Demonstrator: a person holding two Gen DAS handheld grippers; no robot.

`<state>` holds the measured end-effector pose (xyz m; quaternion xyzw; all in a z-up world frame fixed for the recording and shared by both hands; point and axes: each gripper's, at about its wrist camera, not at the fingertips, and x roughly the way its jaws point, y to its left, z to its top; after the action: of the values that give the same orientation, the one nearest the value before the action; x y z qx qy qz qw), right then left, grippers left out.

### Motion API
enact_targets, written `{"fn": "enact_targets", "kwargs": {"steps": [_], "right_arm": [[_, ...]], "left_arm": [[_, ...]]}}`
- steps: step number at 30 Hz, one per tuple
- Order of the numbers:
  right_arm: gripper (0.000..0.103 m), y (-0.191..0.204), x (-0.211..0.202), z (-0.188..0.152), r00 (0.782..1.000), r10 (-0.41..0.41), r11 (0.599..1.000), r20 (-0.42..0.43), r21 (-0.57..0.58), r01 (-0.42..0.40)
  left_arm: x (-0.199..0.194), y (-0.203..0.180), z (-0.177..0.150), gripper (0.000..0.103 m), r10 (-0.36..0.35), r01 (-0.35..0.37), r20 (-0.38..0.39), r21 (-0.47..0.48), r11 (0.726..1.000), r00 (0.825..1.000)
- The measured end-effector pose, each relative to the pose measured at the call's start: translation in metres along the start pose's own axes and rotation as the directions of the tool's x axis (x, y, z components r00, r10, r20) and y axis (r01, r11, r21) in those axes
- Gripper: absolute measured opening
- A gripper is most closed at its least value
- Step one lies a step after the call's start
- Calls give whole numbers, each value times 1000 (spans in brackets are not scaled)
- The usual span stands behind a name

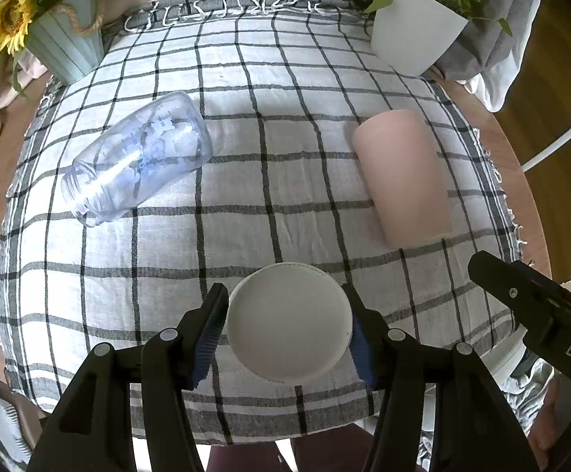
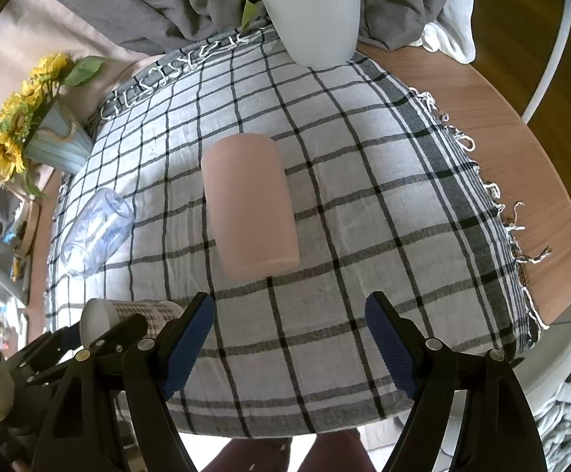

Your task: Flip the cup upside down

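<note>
Low in the left wrist frame, our left gripper (image 1: 287, 330) clamps a white cup (image 1: 288, 320) by its sides; we see only one flat round end, and its checked wall shows just partly at lower left of the right wrist frame. Our right gripper (image 2: 289, 340) hangs wide apart, holding nothing. A pink tumbler (image 2: 248, 202) stands mid-frame beyond it, a clear jar (image 1: 136, 159) lies tipped at left. Sunflowers (image 1: 14, 19) and a white planter (image 2: 317, 15) edge the checked cloth (image 1: 285, 118) covering the wooden tabletop (image 2: 494, 126).
</note>
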<state>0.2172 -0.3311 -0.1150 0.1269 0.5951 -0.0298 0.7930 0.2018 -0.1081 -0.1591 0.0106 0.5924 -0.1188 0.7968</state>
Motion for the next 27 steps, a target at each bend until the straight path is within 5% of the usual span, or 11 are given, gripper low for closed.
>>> {"fn": "enact_targets", "kwargs": {"steps": [7,14,21,27], "right_arm": [[79,-1,0,1,1000,7,1000,-1,-16,-7],[86,-5,-8,5,1000,7,1000,22,-24,-7],[89,0,-39,-2,995,5,999,103,-47,0],[90,19,-80,-24,980,21,995,197,-104,0]], "left_arm": [[1,0,-2,72,7,-7,1,-13,1000,1000],[-21,-2,-8,87,56,-53,94,-28,998,994],[-65,5,-28,97,133,-124,220,-54,991,967],[-107,21,-58,102,189,-166,327,-95,981,926]]}}
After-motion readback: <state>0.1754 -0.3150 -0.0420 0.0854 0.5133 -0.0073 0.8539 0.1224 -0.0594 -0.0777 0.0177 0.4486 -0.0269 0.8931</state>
